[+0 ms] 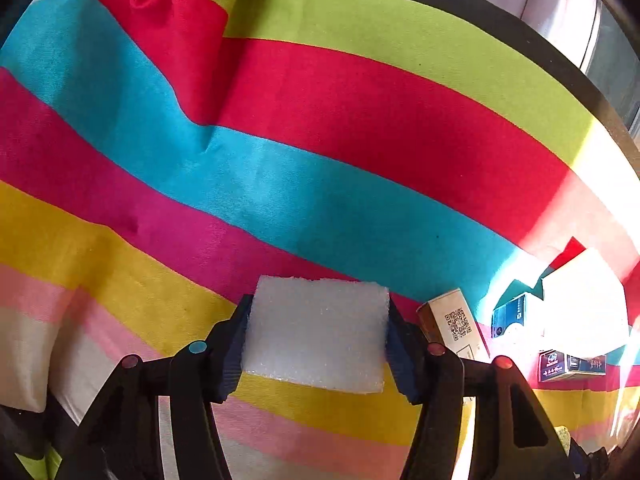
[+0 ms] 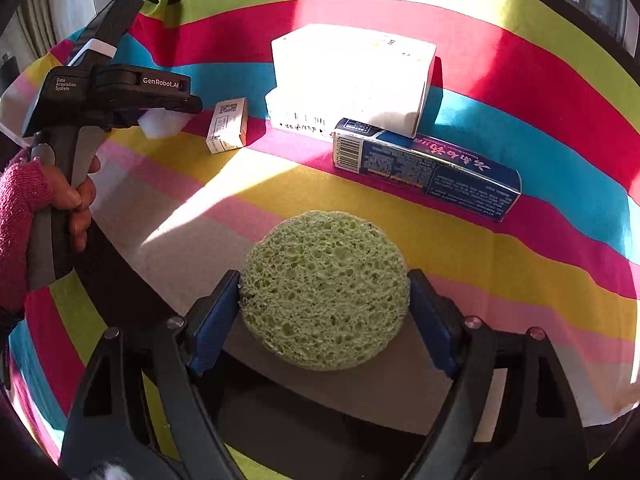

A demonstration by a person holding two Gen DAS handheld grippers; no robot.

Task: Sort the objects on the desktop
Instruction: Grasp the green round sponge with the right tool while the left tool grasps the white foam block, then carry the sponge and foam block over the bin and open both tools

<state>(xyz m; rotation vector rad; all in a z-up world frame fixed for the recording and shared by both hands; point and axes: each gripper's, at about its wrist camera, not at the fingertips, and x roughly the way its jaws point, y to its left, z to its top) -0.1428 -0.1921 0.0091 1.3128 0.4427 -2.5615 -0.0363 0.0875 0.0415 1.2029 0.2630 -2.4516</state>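
Observation:
My left gripper (image 1: 318,340) is shut on a white foam block (image 1: 316,336) and holds it above the striped cloth (image 1: 280,184). It also shows in the right wrist view (image 2: 168,114) at the left, with the foam block (image 2: 162,122) between its fingers. My right gripper (image 2: 324,312) is shut on a round green sponge (image 2: 324,288), held just above the cloth near the table's front edge. A small cream box (image 2: 227,125) with a QR code, a large white box (image 2: 352,80) and a long blue box (image 2: 428,168) stand on the cloth beyond it.
The striped cloth (image 2: 520,264) covers the table. In the left wrist view the cream box (image 1: 452,326), blue box (image 1: 510,314) and sunlit white box (image 1: 584,300) crowd the right side. A cloth fold (image 1: 172,40) rises at the far left. Windows lie beyond the table's far edge.

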